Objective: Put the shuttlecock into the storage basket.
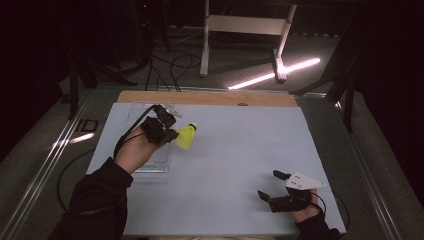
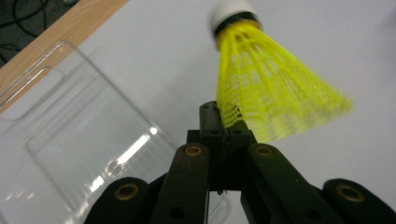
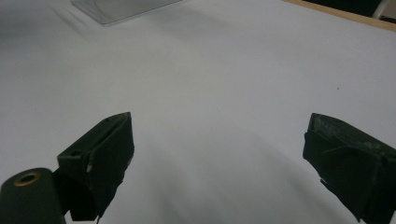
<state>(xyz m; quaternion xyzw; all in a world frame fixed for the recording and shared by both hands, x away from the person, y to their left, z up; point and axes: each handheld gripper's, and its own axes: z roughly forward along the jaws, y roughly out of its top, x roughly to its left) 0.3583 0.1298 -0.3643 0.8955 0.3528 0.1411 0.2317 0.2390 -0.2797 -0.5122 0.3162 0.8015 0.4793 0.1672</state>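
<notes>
A pale grey-white counter [image 1: 225, 165] with a wooden strip along its far edge is carrying everything, and a white frame on legs [image 1: 245, 35] is standing on the floor beyond it. A clear plastic tray [image 1: 145, 150] is lying flat on the counter's left part; in the left gripper view it [image 2: 79, 154] is showing as a shallow transparent box below and to the left of the jaws. The person's left hand [image 1: 135, 150] is holding the left tongs [image 1: 167, 131] above the tray's right edge, and those tongs [image 2: 226, 128] are pinching closed on the skirt rim of a yellow shuttlecock [image 2: 266, 93], which is being held in the air with its white cork pointing away. In the high view the shuttlecock [image 1: 186, 137] is hanging just right of the tray, over bare counter. The right tongs [image 1: 272, 186] are resting near the counter's front right corner, well apart from the tray, with their jaws spread wide and holding nothing [image 3: 219, 158].
</notes>
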